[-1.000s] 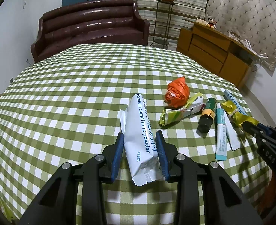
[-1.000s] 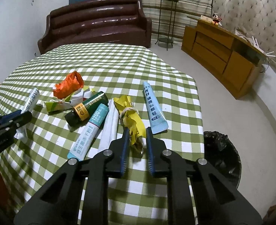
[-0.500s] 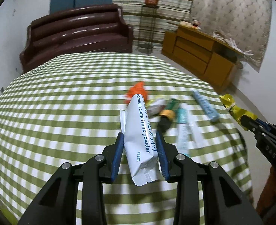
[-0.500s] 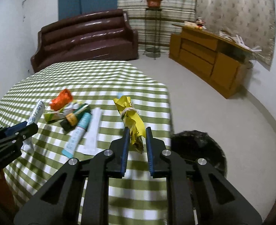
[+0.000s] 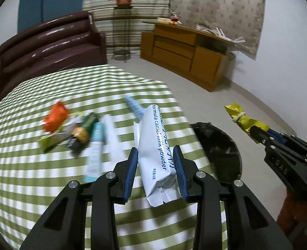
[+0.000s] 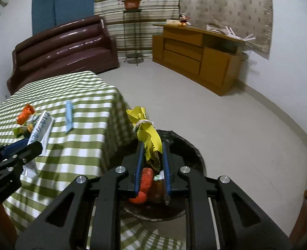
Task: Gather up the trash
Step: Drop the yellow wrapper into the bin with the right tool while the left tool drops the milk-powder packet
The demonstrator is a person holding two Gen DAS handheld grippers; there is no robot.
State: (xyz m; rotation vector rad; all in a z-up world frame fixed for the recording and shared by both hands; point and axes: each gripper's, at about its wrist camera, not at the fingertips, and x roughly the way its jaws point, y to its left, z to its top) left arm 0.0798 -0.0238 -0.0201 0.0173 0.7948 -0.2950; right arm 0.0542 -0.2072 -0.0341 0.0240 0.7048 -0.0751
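Trash fills both my claws. My left claw [image 5: 155, 166] is clamped on a white sachet [image 5: 156, 145] printed "formula camel milk powder", its blue pads [image 5: 132, 166] pressed to both long sides, the sealed end sticking out toward me. It hangs above the near corner of the desk [image 5: 28, 177], which wears a green-and-white checked cloth. My right claw [image 6: 152, 162] is clamped on a crumpled yellow wrapper [image 6: 147, 133] tied round with pale string, and it hovers over the black bin [image 6: 186, 152] that stands on the floor just beside the desk. Through the gap below my right claw I see something orange-red [image 6: 144, 185] already lying in the bin.

On the desk lie an orange crumpled wrapper [image 5: 55, 116], a dark green bottle with an orange cap [image 5: 84, 129], a teal tube [image 5: 95, 145], a white strip [image 5: 113, 137] and a light blue tube [image 5: 134, 107], all blurred, clustered together left of the sachet. Beyond stand a brown sofa [image 5: 47, 48] and a wooden cabinet [image 5: 186, 52].
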